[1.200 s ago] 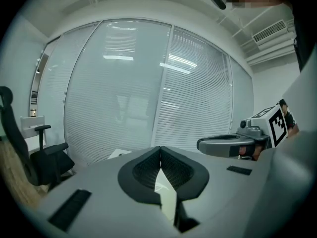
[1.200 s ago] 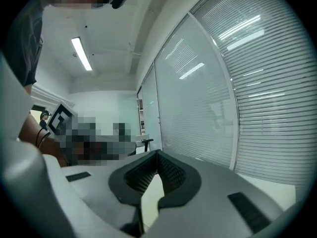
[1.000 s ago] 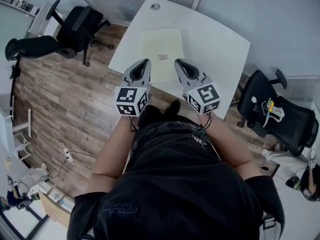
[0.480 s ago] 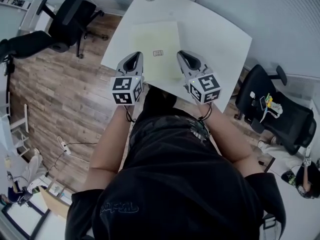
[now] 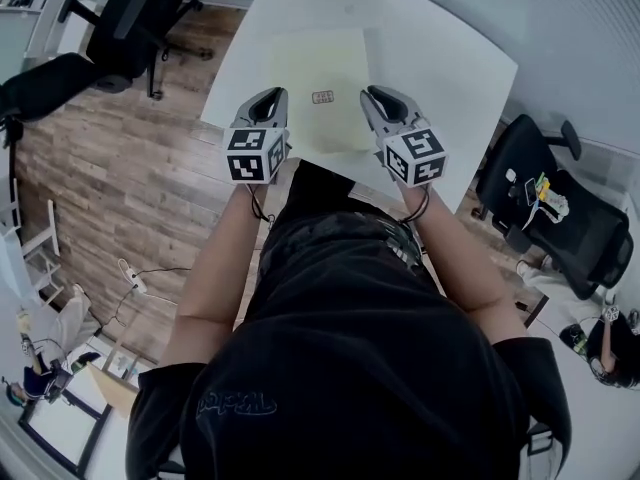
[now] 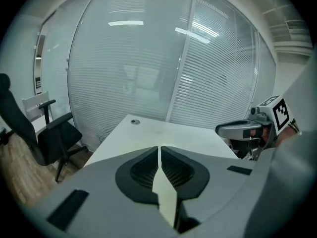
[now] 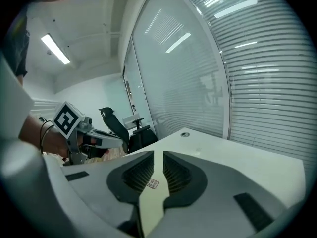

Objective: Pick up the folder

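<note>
So which way is the pale yellow folder (image 5: 320, 68) from the grippers? Can't tell from my spot.

@OP: it's flat on the white table (image 5: 450, 58), long side running away from the person, right between both tips. The left gripper (image 5: 268, 96) is closed tight at the folder's left edge. The right gripper (image 5: 380, 95) is at the right edge, jaws cracking open, nothing in them. Neither looks nearer imo.

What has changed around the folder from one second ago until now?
Both grippers advanced over the table: the left gripper is now at the left side of the folder, the right gripper at its right side. The right gripper's jaws are opening, nothing between them; the left stays shut. Nothing was grasped. The folder stayed flat.
</note>
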`<state>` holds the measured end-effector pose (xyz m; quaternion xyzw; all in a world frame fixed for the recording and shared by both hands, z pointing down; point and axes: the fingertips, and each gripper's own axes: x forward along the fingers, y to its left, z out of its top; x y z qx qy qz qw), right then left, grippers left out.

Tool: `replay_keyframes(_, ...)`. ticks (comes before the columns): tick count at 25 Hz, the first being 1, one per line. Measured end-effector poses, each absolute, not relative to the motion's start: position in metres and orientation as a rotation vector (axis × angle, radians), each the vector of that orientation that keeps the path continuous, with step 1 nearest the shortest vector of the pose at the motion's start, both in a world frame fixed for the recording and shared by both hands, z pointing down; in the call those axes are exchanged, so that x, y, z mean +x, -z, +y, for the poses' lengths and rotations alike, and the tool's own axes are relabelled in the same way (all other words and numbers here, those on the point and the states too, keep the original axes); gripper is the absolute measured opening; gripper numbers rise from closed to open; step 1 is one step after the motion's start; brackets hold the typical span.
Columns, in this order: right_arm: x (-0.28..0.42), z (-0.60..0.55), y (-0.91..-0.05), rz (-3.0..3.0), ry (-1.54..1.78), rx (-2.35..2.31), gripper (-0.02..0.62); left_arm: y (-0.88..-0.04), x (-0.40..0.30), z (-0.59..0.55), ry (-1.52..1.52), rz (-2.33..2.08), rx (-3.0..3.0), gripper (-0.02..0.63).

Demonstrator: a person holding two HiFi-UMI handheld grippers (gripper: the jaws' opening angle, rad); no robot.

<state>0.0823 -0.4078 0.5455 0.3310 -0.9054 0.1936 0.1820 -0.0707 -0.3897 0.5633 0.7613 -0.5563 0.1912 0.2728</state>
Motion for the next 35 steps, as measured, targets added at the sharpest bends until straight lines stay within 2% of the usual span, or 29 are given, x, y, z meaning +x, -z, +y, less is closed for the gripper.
replay_keyframes(6, 0.087, -0.418, -0.584, -2.470, -0.669, 0.914, 0.116, -0.601, -0.083, -0.393, -0.551, -1.431, 1.961, 0.070)
replay_keyframes(12, 0.086, -0.433, -0.620, -2.396, -0.752, 0.897, 0.151, -0.635, -0.101, -0.401, -0.551, -1.363, 1.878, 0.138)
replay_keyframes(17, 0.091, -0.442, -0.646, -2.326, -0.838, 0.864, 0.199, -0.661, -0.096, -0.403, -0.543, -1.238, 1.821, 0.231)
replay_keyframes(25, 0.085, -0.443, -0.686, -2.216, -1.029, 0.748, 0.280, -0.694, -0.097, -0.403, -0.511, -1.145, 1.726, 0.272)
replay_keyframes(35, 0.084, -0.445, -0.703, -2.141, -1.083, 0.708, 0.296, -0.708, -0.098, -0.401, -0.509, -1.097, 1.666, 0.293)
